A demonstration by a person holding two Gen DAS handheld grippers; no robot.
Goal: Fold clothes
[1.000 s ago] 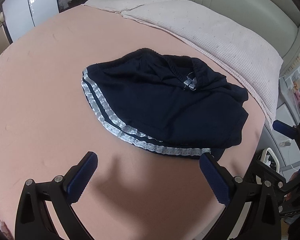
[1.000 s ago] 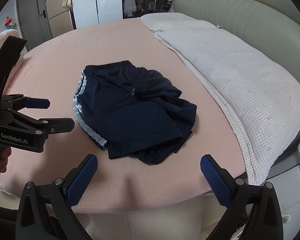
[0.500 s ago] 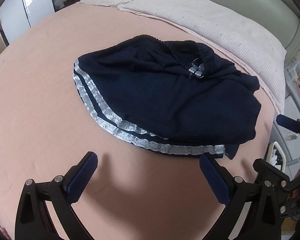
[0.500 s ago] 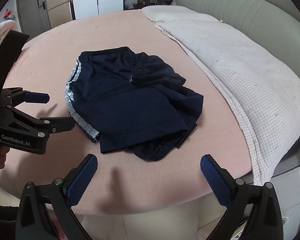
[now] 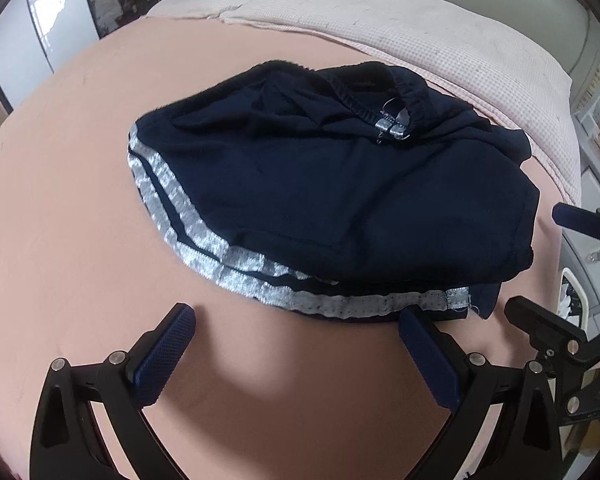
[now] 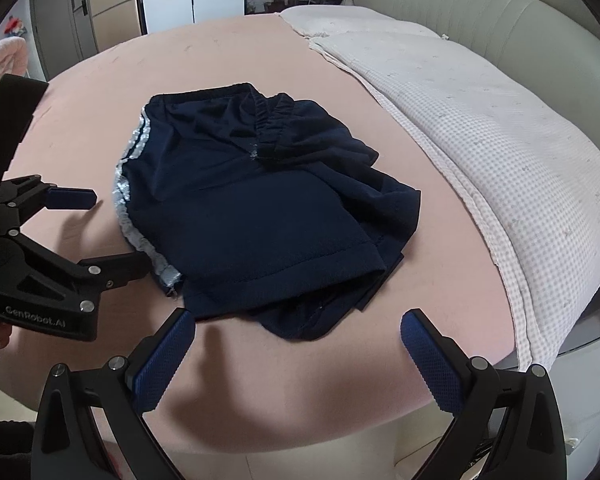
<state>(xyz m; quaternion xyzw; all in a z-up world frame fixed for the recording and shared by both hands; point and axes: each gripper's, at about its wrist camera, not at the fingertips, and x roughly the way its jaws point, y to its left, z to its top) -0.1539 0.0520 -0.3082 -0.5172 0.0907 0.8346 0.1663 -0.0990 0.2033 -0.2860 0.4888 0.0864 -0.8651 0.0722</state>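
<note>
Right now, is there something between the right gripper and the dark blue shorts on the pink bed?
Nothing visible. The right gripper is open, and only bare pink sheet lies between its fingers and the near hem of the shorts. The left gripper is off to the side, at the silver stripe.
</note>
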